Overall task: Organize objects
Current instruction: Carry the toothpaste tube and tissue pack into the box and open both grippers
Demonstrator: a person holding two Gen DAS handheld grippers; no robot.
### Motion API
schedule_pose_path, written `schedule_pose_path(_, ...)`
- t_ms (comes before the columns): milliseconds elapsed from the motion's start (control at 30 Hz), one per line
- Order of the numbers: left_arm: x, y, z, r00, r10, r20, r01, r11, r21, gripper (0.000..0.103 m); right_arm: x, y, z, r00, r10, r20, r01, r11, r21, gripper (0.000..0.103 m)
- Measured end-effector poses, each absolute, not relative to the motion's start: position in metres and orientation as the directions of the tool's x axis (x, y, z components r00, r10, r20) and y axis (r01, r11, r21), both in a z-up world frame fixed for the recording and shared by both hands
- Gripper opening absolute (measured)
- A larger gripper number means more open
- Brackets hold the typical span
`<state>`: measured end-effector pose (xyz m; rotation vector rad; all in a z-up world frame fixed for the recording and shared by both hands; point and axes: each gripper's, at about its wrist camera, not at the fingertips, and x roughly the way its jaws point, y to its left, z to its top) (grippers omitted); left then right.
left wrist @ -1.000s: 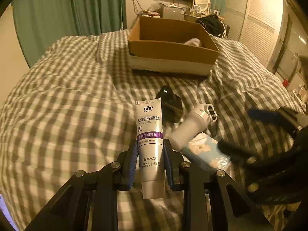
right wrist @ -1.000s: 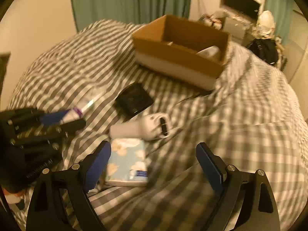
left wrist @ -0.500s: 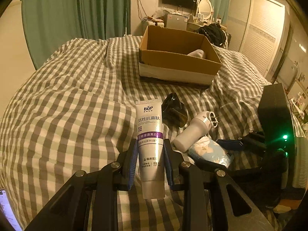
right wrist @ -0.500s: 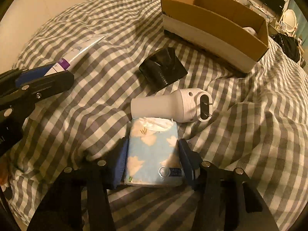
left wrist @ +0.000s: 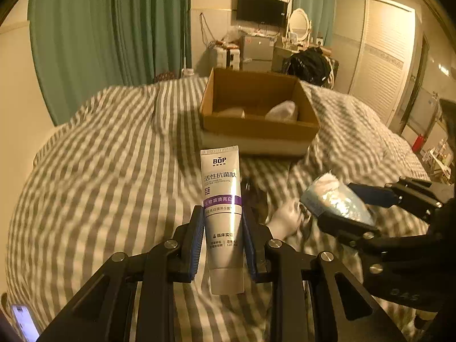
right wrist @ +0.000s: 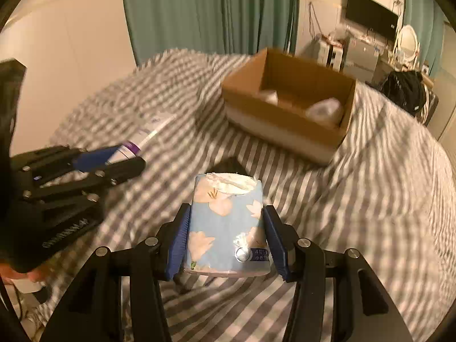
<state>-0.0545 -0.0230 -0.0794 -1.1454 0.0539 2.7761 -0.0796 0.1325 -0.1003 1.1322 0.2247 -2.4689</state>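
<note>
My left gripper [left wrist: 223, 240] is shut on a white toothpaste tube [left wrist: 222, 199] with purple band, held above the checked bed. My right gripper [right wrist: 228, 233] is shut on a blue flowered tissue pack [right wrist: 226, 225], also lifted off the bed. The tissue pack [left wrist: 336, 199] and right gripper show at the right of the left wrist view. The left gripper with the tube [right wrist: 148, 136] shows at the left of the right wrist view. An open cardboard box [left wrist: 256, 108] sits ahead on the bed, holding white items [left wrist: 282, 111]; it also shows in the right wrist view [right wrist: 287, 105].
A white bottle-like object [left wrist: 282, 222] and a dark object [left wrist: 250, 188] lie on the bed between the grippers. A desk with clutter and a TV [left wrist: 260, 10] stands behind the box. Green curtains [left wrist: 114, 37] hang at the back left.
My right gripper closed on the tissue pack and lifted it off the bed. Both grippers rose and tilted toward the box; the left still holds the tube.
</note>
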Motion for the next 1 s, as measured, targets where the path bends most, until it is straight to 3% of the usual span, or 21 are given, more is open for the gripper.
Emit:
schedule_pose_path(333, -0.114, -0.007, -0.018, -0.762, 0.149, -0.630, -0.185, -0.983, -0.008, 0.026, -0.126, 0.146, -0.011, -0.711, -0.287, -0.642, 0.401, -0.915, -0.035, 0.050)
schedule_pose_path(600, -0.195, 0.011, 0.015, -0.797, 0.174, -0.578, -0.216, -0.976, 0.003, 0.026, -0.193, 0.157, 0.028, -0.761, -0.271, -0.590, 0.368, -0.929, -0.049, 0.050)
schedule_pose_path(833, -0.288, 0.025, 0.003, -0.784, 0.200, -0.588, -0.238, -0.971, -0.013, 0.026, -0.278, 0.179, 0.028, -0.795, -0.258, -0.550, 0.297, -0.955, 0.019, 0.050)
schedule_pose_path(1000, -0.338, 0.035, -0.029, -0.751, 0.251, -0.611, -0.285, -0.957, -0.043, 0.026, -0.330, 0.192, 0.009, -0.781, -0.259, -0.569, 0.271, -0.961, 0.065, 0.050)
